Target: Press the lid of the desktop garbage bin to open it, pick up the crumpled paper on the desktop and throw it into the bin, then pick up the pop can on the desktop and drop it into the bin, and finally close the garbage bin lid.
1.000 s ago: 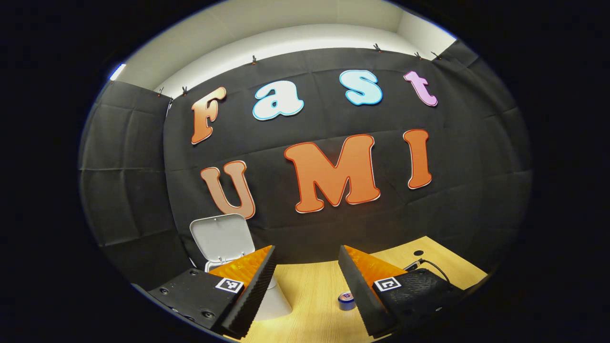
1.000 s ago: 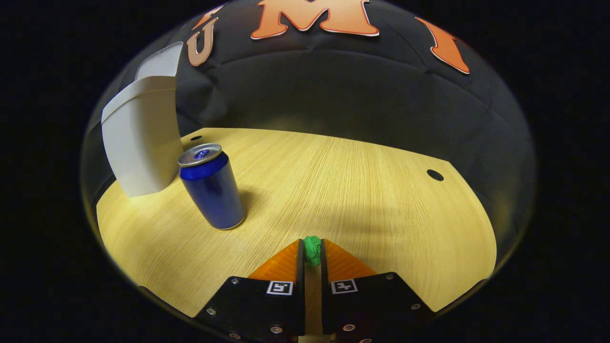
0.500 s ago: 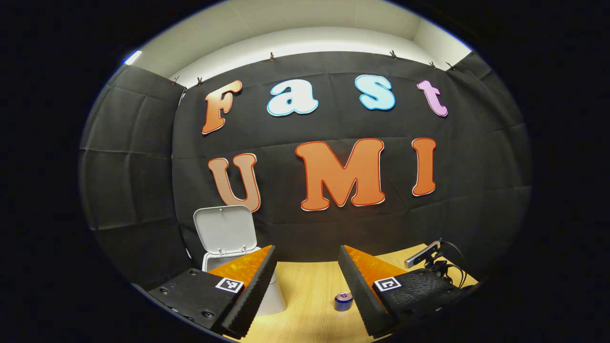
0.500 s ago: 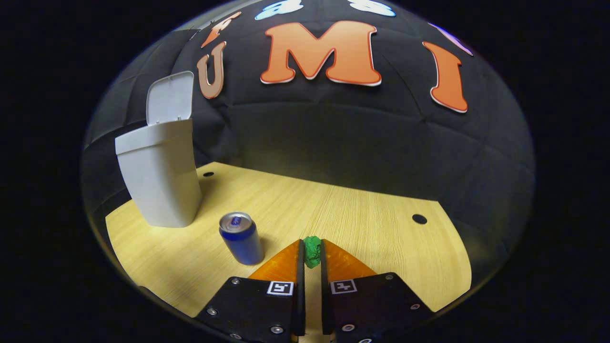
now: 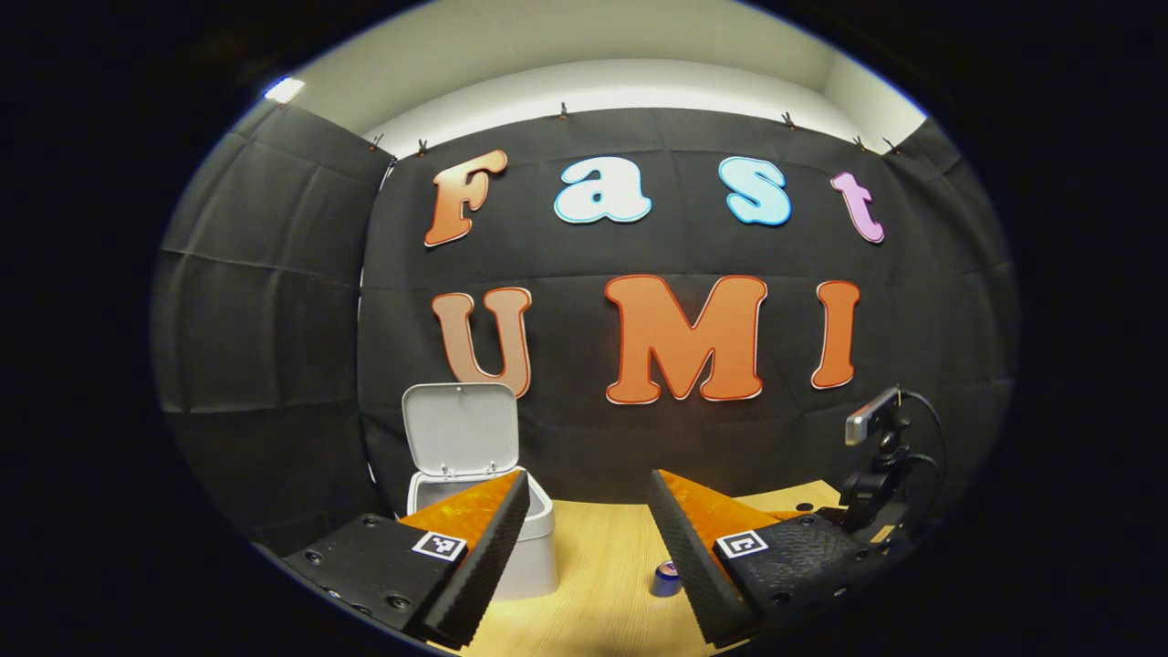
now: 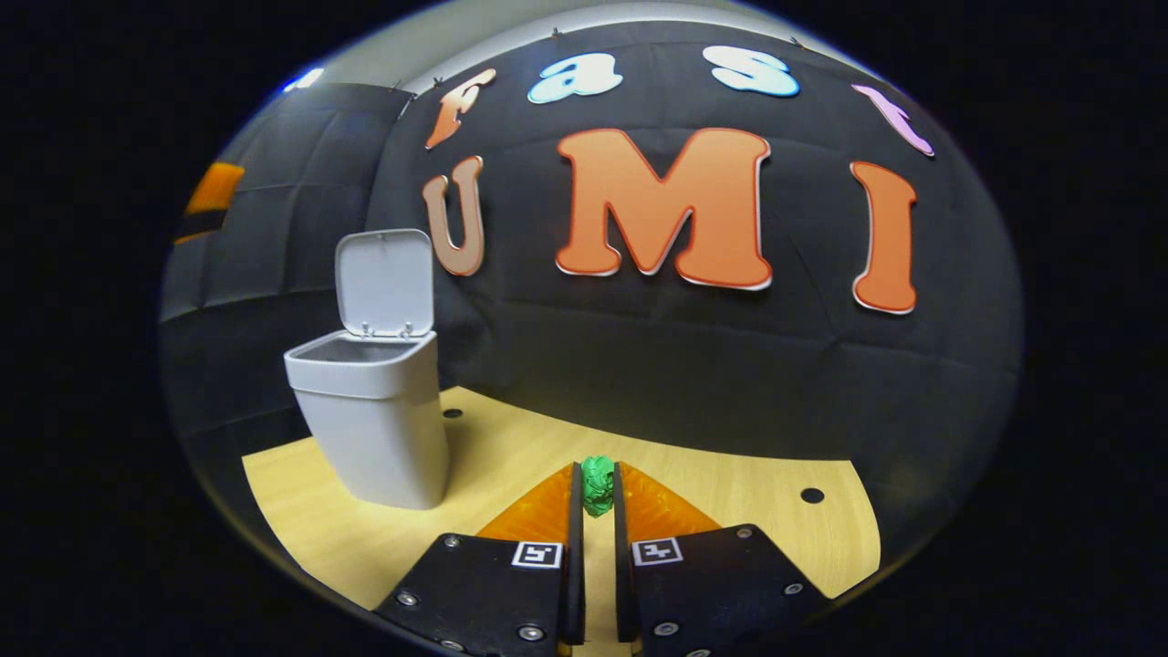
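Right gripper [image 6: 597, 488] clenched on the small green crumpled paper ball [image 6: 598, 484], both fingers pressing it, held above the light wooden desktop [image 6: 511, 447]. White plastic desktop bin [image 6: 370, 415] stands on the desktop left of the paper, its hinged lid [image 6: 384, 282] upright, mouth open. Left gripper [image 5: 584, 529] released, jaws wide apart, nothing between them, up off the desktop. Blue pop can [image 5: 665, 578] upright on the desktop, right of the bin [image 5: 534, 547]. Small camera on a black stand [image 5: 874, 456] far right of the bin.

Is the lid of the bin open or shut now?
Open. The lid stands upright behind the bin, and the right gripper view shows the bin's dark inside under the rim.
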Demonstrator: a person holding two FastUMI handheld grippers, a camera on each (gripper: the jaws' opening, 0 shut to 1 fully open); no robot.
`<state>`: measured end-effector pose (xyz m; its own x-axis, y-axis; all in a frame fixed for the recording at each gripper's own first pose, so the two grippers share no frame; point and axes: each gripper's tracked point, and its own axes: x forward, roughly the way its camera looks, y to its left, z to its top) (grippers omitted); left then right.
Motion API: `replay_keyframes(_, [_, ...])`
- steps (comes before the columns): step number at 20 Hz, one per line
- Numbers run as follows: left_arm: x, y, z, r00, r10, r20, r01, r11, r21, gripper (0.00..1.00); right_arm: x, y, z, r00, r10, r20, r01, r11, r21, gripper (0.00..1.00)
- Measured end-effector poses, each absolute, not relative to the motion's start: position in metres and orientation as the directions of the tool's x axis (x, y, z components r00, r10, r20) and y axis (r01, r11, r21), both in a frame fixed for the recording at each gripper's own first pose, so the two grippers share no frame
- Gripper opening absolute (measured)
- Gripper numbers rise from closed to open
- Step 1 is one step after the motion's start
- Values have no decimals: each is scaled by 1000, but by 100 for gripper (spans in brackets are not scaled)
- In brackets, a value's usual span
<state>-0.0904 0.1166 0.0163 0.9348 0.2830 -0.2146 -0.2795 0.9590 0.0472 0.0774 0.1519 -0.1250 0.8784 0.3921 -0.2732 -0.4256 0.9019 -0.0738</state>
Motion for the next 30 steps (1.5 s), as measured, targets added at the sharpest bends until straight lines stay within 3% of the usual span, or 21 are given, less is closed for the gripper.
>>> replay_keyframes(1, [-94,120,14,931,293,-218,-290,956,43,89,76,164,-112,871,420,-255,-447,892,-61,13])
replay_keyframes(2, [-96,126,10,927,300,-223,-300,953,36,84,73,177,-100,864,445,-236,-468,882,-50,13])
replay_keyframes(8, [-126,168,3,894,382,-234,-392,920,7,84,69,260,-60,803,572,-169,-582,813,-12,13])
replay_keyframes(9, [-133,176,3,886,400,-233,-409,912,11,89,70,274,-58,791,588,-166,-597,802,-5,13])
replay_keyframes(11, [-146,191,4,871,434,-229,-442,897,18,89,71,300,-53,770,617,-161,-625,781,7,13])
replay_keyframes(12, [-153,199,5,863,452,-227,-459,888,21,84,73,312,-50,763,627,-160,-633,774,12,13])
replay_keyframes(13, [-159,206,5,855,467,-227,-475,880,21,88,74,327,-48,750,643,-156,-648,761,21,13])
replay_keyframes(15, [-174,221,4,833,504,-228,-512,859,29,84,76,350,-43,734,664,-143,-667,744,26,13])
replay_keyframes(30, [-255,303,16,690,692,-210,-690,717,95,83,85,476,-60,642,751,-154,-758,652,18,13])
